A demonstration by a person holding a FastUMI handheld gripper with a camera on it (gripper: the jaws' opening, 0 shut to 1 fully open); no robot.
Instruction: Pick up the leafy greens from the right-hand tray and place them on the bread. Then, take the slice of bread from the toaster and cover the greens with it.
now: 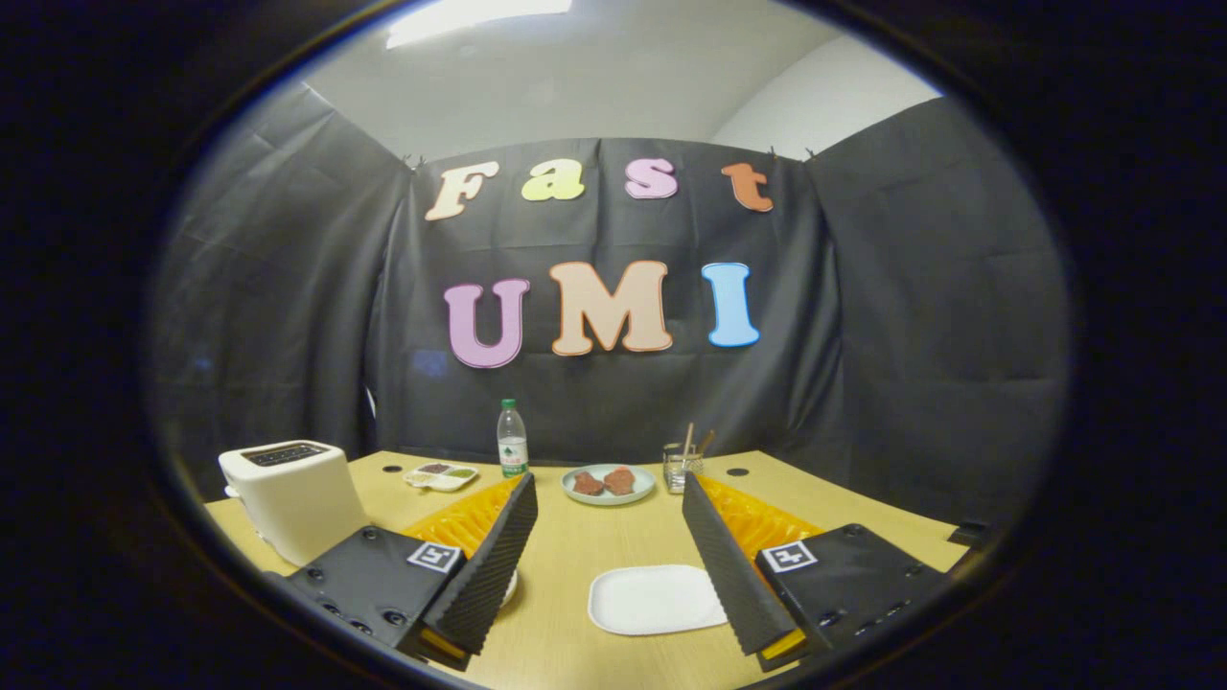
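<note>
The tongs [609,565] are held wide open above the counter [556,632], with nothing between the two ridged fingers [498,565].

The leafy greens cannot be made out with certainty. A small white divided tray [441,475], left of centre in the frame and beyond the left finger, holds dark and greenish contents, too small to identify. No tray is plainly seen on the right. A slice of bread cannot be picked out either. A flat white rectangular plate [655,599] with rounded corners lies low in the frame, between the fingers and nearer the right one, and appears bare.

The toaster [292,496], a smooth cream box with a dark slotted top, stands at lower left, just beyond the left finger; whether bread sits in its slots cannot be told.

Further back, at centre, a round pale plate [608,484] carries two reddish-brown lumps. A clear plastic bottle [512,441] with a green cap stands to its left, and a glass [681,467] holding thin sticks to its right.

The coming move is judged to turn on a reach forward, since everything lies ahead of the fingertips.
</note>
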